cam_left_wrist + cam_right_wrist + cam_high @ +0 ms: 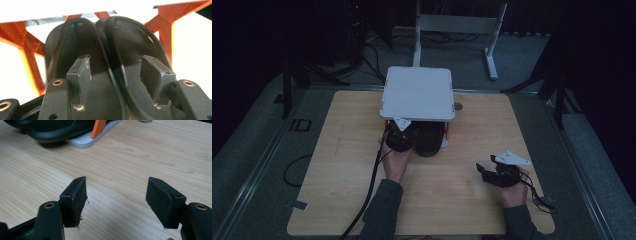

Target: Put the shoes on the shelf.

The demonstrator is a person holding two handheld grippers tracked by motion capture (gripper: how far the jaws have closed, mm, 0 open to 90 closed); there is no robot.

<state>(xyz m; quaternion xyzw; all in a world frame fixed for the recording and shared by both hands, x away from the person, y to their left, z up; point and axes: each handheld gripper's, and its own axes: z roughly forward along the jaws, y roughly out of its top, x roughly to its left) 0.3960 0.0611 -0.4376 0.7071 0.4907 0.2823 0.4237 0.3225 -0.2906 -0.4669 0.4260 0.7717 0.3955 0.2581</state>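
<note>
Two black shoes are seen side by side on the lower shelf of a small white rack with orange struts, set at the far middle of the wooden table. The left gripper is held at the rack's near edge, against the left-hand shoe. Its jaws are parted to a middling width; in the left gripper view the shoes lie just beyond and between the pads, but no pressing contact is made out. The right gripper is held low over bare table near the right front, well apart from the rack. Its jaws are spread wide, with nothing between them.
</note>
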